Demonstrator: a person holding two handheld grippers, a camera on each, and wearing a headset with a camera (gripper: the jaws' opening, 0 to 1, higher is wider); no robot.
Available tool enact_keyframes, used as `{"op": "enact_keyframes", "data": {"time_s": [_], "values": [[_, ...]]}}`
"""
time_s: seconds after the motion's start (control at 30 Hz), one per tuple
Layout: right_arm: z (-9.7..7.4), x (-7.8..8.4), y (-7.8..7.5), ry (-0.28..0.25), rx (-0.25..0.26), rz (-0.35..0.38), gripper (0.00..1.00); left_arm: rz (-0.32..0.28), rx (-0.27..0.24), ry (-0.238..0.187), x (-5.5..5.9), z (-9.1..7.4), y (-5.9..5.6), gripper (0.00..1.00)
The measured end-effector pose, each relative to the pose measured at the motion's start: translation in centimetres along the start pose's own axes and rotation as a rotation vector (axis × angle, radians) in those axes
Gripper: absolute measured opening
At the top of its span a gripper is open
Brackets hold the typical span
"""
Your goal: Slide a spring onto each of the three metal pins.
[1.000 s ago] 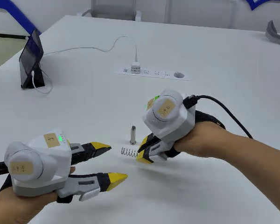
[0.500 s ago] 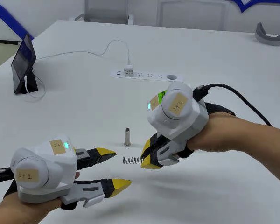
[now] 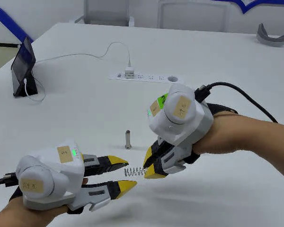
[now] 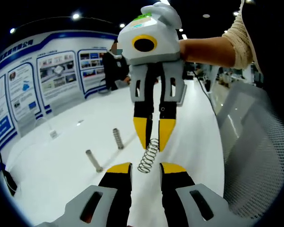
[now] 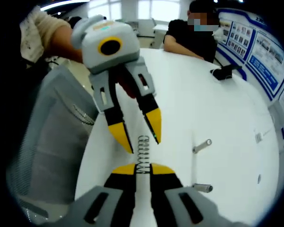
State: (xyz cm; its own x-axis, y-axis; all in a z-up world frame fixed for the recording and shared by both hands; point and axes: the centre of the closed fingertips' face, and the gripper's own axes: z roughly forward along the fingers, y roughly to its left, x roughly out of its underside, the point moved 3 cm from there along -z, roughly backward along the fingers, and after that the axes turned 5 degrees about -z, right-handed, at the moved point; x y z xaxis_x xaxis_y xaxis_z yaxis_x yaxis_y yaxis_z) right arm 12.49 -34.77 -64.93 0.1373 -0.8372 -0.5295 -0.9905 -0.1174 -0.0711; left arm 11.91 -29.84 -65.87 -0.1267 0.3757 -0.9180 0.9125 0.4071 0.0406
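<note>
The right tool [image 3: 150,171] pinched the spring [image 3: 134,171]; the left tool [image 3: 128,173] gaped around its free end. Likely next: threading it over the pin [image 3: 128,139].

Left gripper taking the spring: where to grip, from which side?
Take the free end coils of the spring, coming end-on from the side opposite the right gripper, which pinches the other end. The spring sits roughly level, free end pointing at the open left gripper.

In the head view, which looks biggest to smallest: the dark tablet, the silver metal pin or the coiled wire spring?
1. The dark tablet, largest, even though farthest away.
2-3. The silver metal pin and the coiled wire spring look about alike, so I won't rank them.
</note>
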Motion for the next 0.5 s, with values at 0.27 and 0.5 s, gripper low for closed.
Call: {"op": "enact_keyframes", "data": {"time_s": [0.27, 0.5], "values": [[-0.1, -0.3, 0.4, 0.008, -0.017, -0.019, 0.12, 0.04, 0.014, 0.0, -0.1, 0.0, -0.4, 0.13], [-0.9, -1.1, 0.6, 0.005, -0.016, -0.037, 0.12, 0.053, 0.02, 0.003, 0.0, 0.0, -0.5, 0.12]]}}
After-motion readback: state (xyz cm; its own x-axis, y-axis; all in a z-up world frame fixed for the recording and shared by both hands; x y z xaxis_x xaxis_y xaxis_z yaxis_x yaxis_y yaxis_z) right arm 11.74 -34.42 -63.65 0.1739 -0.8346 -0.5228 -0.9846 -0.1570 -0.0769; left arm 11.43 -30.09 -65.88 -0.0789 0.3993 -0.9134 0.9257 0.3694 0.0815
